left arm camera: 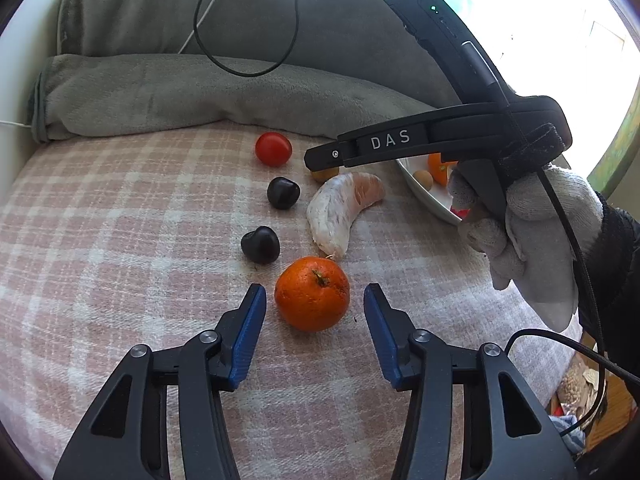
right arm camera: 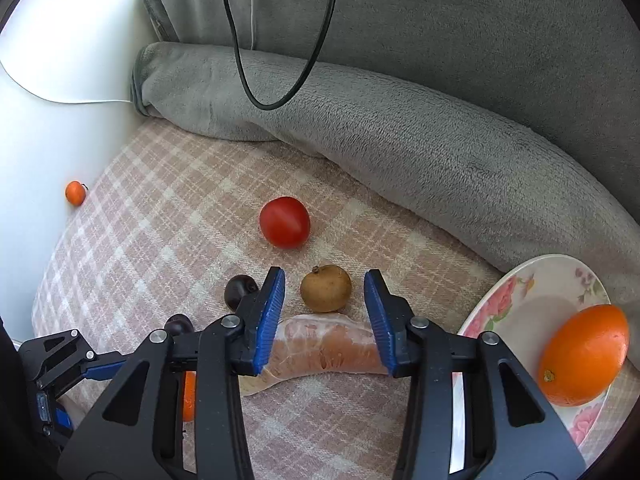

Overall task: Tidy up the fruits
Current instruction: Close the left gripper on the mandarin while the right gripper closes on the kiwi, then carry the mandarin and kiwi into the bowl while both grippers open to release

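Observation:
A tangerine lies on the pink checked cloth between the blue pads of my left gripper, which is open with a gap on each side. My right gripper is open too, its tips either side of a small brown fruit without touching it, above a peeled pomelo segment. A red tomato and two dark cherries lie nearby. A flowered plate at the right holds an orange.
A rolled grey blanket borders the cloth at the back, with a black cable loop hanging over it. A small orange fruit rests by the white wall at far left. A white-gloved hand holds the right gripper.

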`<state>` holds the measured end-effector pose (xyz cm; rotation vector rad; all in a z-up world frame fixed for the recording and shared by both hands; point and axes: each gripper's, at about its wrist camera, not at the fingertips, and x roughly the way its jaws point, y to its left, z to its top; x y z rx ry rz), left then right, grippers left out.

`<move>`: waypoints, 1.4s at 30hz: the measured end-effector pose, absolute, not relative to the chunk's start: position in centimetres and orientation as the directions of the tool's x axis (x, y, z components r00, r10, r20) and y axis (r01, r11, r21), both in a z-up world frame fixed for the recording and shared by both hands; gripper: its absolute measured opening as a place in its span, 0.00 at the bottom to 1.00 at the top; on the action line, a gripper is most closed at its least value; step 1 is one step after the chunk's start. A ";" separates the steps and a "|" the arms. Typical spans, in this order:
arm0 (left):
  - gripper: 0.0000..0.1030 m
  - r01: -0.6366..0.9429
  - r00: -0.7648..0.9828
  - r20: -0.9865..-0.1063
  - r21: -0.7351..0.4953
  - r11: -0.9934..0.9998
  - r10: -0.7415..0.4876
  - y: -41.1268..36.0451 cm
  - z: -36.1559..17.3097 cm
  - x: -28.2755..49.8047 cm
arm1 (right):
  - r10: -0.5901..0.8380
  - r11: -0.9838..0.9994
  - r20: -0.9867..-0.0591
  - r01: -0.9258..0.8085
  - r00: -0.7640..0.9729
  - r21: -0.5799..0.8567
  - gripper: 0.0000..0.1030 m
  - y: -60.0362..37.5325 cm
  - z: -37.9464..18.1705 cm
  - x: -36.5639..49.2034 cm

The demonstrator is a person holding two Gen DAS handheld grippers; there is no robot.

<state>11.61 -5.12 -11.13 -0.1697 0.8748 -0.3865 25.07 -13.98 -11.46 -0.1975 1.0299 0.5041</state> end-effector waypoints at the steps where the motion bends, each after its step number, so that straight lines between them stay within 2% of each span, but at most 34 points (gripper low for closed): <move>1: 0.47 0.260 0.576 -0.715 -0.300 0.918 -0.397 -5.1 -11.2 11.7 | 0.302 0.870 -0.860 -0.488 0.411 0.072 0.42 -13.8 -11.6 25.1; 3: 0.44 0.262 0.572 -0.718 -0.300 0.917 -0.397 -5.2 -11.4 11.9 | 0.291 0.872 -0.865 -0.486 0.407 0.065 0.40 -13.6 -11.9 25.3; 5: 0.43 0.261 0.567 -0.722 -0.298 0.918 -0.396 -5.6 -11.8 12.2 | 0.290 0.872 -0.870 -0.485 0.400 0.067 0.34 -13.6 -12.2 25.4; 10: 0.39 0.256 0.562 -0.723 -0.309 0.916 -0.401 -5.7 -12.1 12.6 | 0.299 0.870 -0.869 -0.487 0.394 0.078 0.30 -13.4 -12.4 25.4; 24: 0.37 0.244 0.574 -0.712 -0.323 0.915 -0.404 -5.1 -11.8 12.4 | 0.341 0.875 -0.833 -0.470 0.435 0.113 0.29 -15.4 -10.2 24.2; 42: 0.37 0.307 0.615 -0.663 -0.298 0.904 -0.427 -8.3 -8.6 12.6 | 0.394 0.896 -0.738 -0.407 0.548 0.177 0.29 -24.2 -4.9 19.2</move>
